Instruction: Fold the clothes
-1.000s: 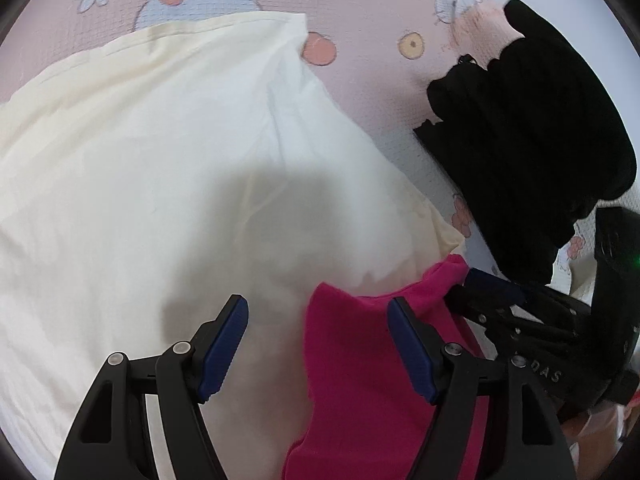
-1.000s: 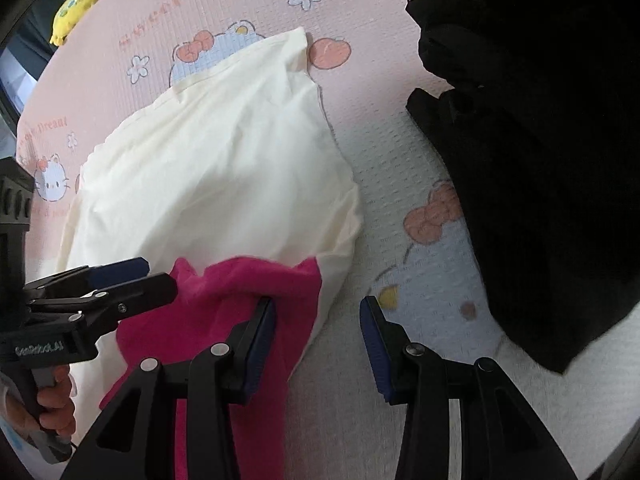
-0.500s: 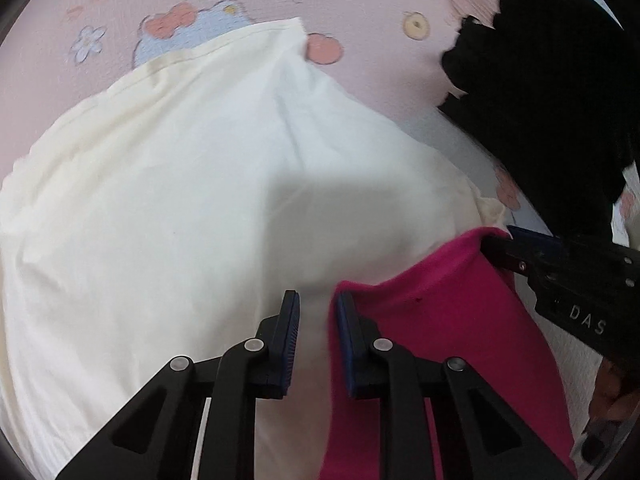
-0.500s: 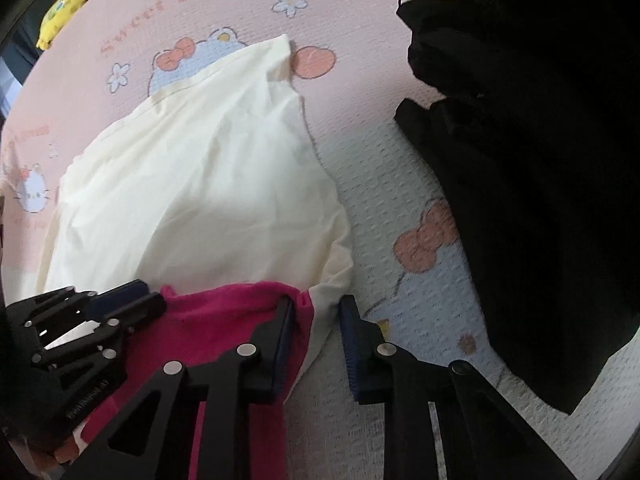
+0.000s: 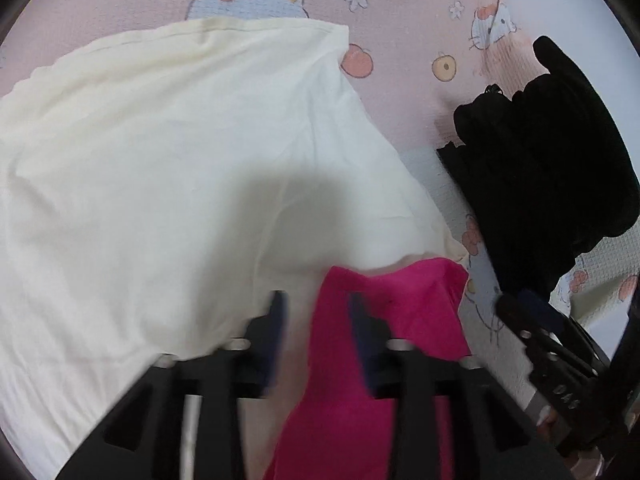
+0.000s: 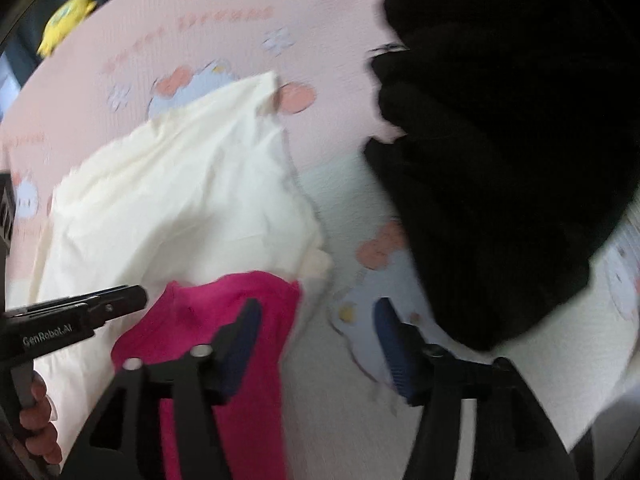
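Note:
A magenta garment [image 5: 400,312] lies folded on the near corner of a spread cream garment [image 5: 180,160]. My left gripper [image 5: 316,320] is blurred, its fingers apart, and the magenta cloth's left edge lies between them. Nothing is pinched. The right gripper [image 6: 316,332] is open wide, with its left finger over the magenta garment [image 6: 224,308] and its right finger over the bedsheet. The left gripper [image 6: 120,300] pokes in from the left over the cream garment [image 6: 180,200]. The right gripper [image 5: 520,308] shows at the lower right of the left wrist view.
A heap of black clothing [image 6: 500,140] lies to the right, also seen as a black pile [image 5: 540,168]. Everything rests on a pink cartoon-print sheet [image 5: 400,20]. A yellow toy [image 6: 66,20] sits at the far left edge. A hand [image 6: 40,420] holds the left gripper's handle.
Both grippers narrowed onto the magenta garment's corners half a second ago and have since opened. Both have drawn back a little. The magenta cloth stays on the cream garment.

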Demonstrator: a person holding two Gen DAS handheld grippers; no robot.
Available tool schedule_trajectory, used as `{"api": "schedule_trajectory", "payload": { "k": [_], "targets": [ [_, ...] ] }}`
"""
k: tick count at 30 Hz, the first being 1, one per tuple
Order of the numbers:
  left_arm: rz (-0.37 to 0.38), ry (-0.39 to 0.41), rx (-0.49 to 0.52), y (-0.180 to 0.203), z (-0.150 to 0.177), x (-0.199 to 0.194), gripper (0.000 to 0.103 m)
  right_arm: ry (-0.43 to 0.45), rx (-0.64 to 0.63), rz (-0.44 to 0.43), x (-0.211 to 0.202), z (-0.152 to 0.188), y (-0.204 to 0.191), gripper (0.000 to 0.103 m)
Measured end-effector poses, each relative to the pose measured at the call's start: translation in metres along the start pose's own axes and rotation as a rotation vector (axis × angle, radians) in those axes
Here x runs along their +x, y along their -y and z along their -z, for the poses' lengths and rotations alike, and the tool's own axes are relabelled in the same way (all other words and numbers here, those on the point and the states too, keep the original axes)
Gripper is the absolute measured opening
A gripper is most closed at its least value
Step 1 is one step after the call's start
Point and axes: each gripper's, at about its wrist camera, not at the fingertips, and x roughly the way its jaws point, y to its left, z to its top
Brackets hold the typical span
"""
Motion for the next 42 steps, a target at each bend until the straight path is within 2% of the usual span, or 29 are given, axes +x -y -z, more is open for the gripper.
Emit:
{"api": "schedule_trajectory", "payload": {
  "k": [1,2,4,8,15,18,22,23,24,27,30,32,34,36,39,42],
  "targets": [
    [0.000,0.002,-0.004,-0.001,0.002,-0.003,0.073,0.000,0.025,0.012,-0.006,0.003,0.005,0.063],
    [0.000,0.004,-0.008,-0.002,0.004,-0.005,0.075,-0.004,0.047,0.025,-0.013,0.007,0.010,0.063],
    [0.003,-0.003,-0.007,-0.003,0.009,-0.009,0.075,-0.006,0.078,0.040,-0.025,0.014,0.017,0.064],
    [-0.018,-0.010,0.065,0.003,0.023,-0.013,0.075,-0.021,0.099,0.066,-0.046,0.033,0.016,0.068],
    [-0.030,-0.009,0.166,0.016,0.045,-0.022,0.075,-0.028,0.069,0.089,-0.074,0.075,0.002,0.068],
    [-0.030,-0.010,0.229,0.030,0.049,-0.023,0.075,-0.031,0.036,0.127,-0.085,0.085,-0.006,0.068],
    [-0.063,0.005,0.411,0.056,0.063,-0.028,0.075,-0.017,0.062,0.149,-0.099,0.097,-0.008,0.069],
    [-0.074,0.009,0.460,0.062,0.067,-0.030,0.075,-0.012,0.072,0.152,-0.102,0.100,-0.008,0.076],
    [-0.084,0.014,0.510,0.069,0.070,-0.031,0.075,-0.007,0.082,0.156,-0.105,0.103,-0.008,0.078],
    [-0.125,0.032,0.669,0.089,0.083,-0.035,0.075,0.006,0.114,0.166,-0.116,0.112,-0.007,0.078],
    [-0.266,0.093,0.885,0.100,0.105,-0.037,0.075,0.020,0.145,0.176,-0.126,0.121,-0.007,0.078],
    [-0.364,0.160,1.017,0.102,0.121,-0.040,0.075,0.014,0.141,0.179,-0.127,0.127,-0.008,0.078],
    [-0.438,0.215,1.106,0.099,0.133,-0.043,0.075,-0.012,0.127,0.179,-0.123,0.131,-0.009,0.078],
    [-0.457,0.207,1.125,0.093,0.138,-0.042,0.075,-0.023,0.116,0.172,-0.120,0.133,-0.011,0.078],
    [-0.430,0.109,1.050,0.080,0.132,-0.040,0.075,-0.030,0.096,0.154,-0.115,0.136,-0.014,0.078],
    [-0.414,0.059,0.988,0.065,0.127,-0.041,0.075,-0.053,0.043,0.171,-0.110,0.139,-0.020,0.078]
  ]
}}
